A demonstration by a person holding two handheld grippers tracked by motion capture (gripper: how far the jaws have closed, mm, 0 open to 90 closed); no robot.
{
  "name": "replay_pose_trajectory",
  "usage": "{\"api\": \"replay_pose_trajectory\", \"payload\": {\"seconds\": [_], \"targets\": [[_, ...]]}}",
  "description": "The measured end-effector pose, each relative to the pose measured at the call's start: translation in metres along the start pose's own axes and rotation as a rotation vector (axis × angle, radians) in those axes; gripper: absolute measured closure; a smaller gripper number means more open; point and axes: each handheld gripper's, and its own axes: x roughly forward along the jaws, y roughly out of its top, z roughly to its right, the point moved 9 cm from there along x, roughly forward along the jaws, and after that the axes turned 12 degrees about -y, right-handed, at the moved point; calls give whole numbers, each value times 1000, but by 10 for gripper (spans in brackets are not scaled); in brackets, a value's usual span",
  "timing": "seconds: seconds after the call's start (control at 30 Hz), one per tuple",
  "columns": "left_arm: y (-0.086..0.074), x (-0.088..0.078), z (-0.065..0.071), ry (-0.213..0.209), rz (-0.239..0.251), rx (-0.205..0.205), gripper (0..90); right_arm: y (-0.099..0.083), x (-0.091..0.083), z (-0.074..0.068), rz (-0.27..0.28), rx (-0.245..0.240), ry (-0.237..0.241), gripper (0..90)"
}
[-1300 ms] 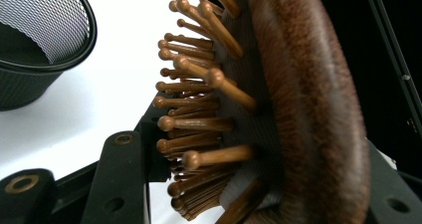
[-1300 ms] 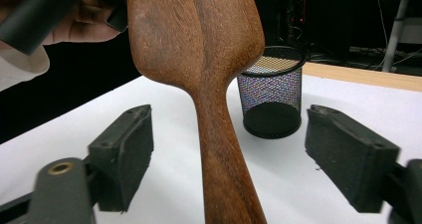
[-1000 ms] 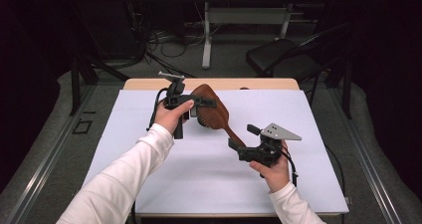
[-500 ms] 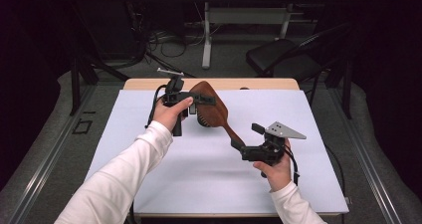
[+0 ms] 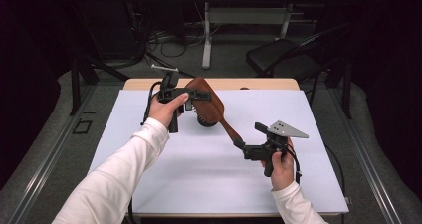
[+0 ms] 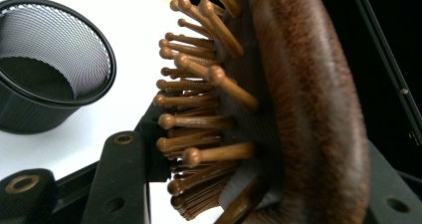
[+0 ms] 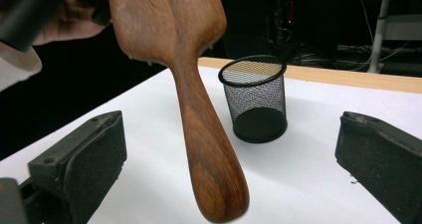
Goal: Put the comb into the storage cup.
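A brown wooden hairbrush [image 5: 209, 104] is held up over the white table. My left gripper [image 5: 191, 95] is shut on its head; one jaw sits among the wooden pins [image 6: 199, 119] and the other against the rounded back [image 6: 318, 109]. The handle [image 7: 204, 134] slopes down towards my right gripper [image 5: 248, 135]. That gripper's jaws have just been opening and now stand wide, with the handle end between the pads [image 7: 84, 154] but touching neither. A black mesh cup [image 7: 256, 97] stands upright on the table beneath the brush head.
A white sheet [image 5: 199, 179] covers the tabletop, with a wooden edge [image 5: 259, 83] along the back. A dark chair [image 5: 278, 59], cables and another table's legs [image 5: 206, 40] stand on the floor behind. The mesh cup [image 6: 50, 64] looks empty.
The right gripper's jaws have spread apart from the handle end. The left hand, with the brush head, has shifted slightly up and back.
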Motion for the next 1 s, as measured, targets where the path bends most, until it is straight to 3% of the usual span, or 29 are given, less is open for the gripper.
{"api": "replay_pose_trajectory", "payload": {"seconds": [1.0], "targets": [[37,-10,18,38,51,36,487,-4,2,3,-17,7,10,0]]}}
